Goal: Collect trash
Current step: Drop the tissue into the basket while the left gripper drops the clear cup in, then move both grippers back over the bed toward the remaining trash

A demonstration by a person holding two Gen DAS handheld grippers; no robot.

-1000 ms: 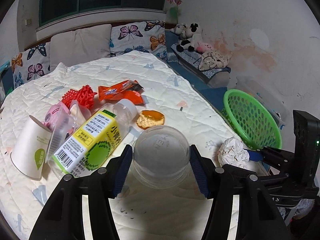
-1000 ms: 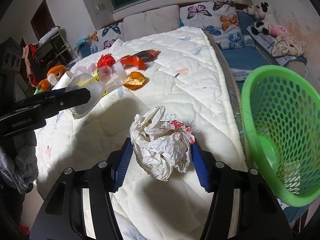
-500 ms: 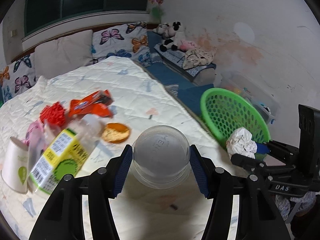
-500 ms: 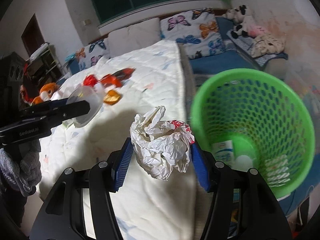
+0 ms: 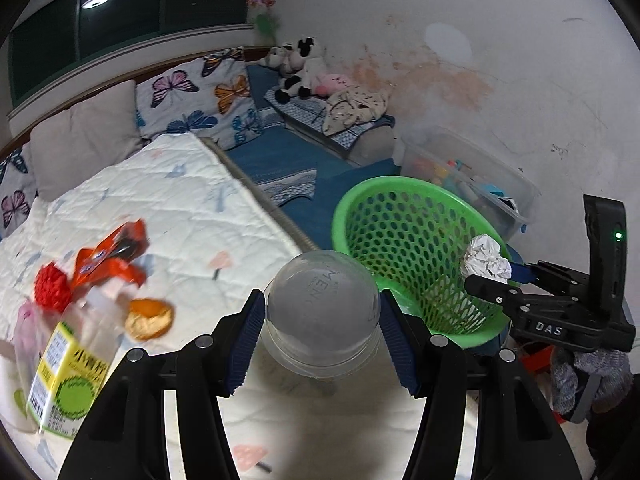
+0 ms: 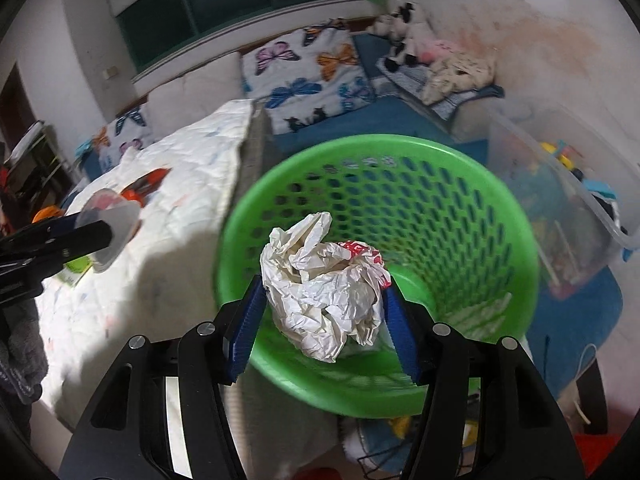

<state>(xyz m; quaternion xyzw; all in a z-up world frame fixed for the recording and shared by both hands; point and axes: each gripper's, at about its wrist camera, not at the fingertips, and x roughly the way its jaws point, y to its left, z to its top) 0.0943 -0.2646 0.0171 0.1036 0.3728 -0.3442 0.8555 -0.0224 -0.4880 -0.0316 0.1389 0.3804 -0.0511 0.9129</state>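
Note:
My left gripper [image 5: 321, 316] is shut on a clear plastic cup [image 5: 322, 300], held bottom-forward above the quilt's right edge, just left of the green mesh basket [image 5: 400, 224]. In the right wrist view my right gripper [image 6: 325, 300] is shut on a crumpled white paper ball [image 6: 324, 288] that hangs over the basket's [image 6: 380, 144] open mouth. The left wrist view shows that paper ball [image 5: 484, 256] at the basket's right rim. On the quilt lie an orange wrapper [image 5: 112, 256], a red mesh ball [image 5: 52, 286], an orange peel [image 5: 148, 318] and a bottle with a yellow-green label [image 5: 72, 372].
The basket stands on the floor beside the bed [image 5: 180, 200]. A clear storage bin [image 5: 480, 176] of toys sits behind it against the stained wall. Butterfly pillows [image 5: 200, 100] and plush toys [image 5: 300, 64] line the far side, with a blue mat [image 5: 280, 160] between.
Both grippers have swung right, away from the trash on the quilt and towards the basket. The paper ball has gone from above the quilt to above the basket's mouth. Both grips are unchanged.

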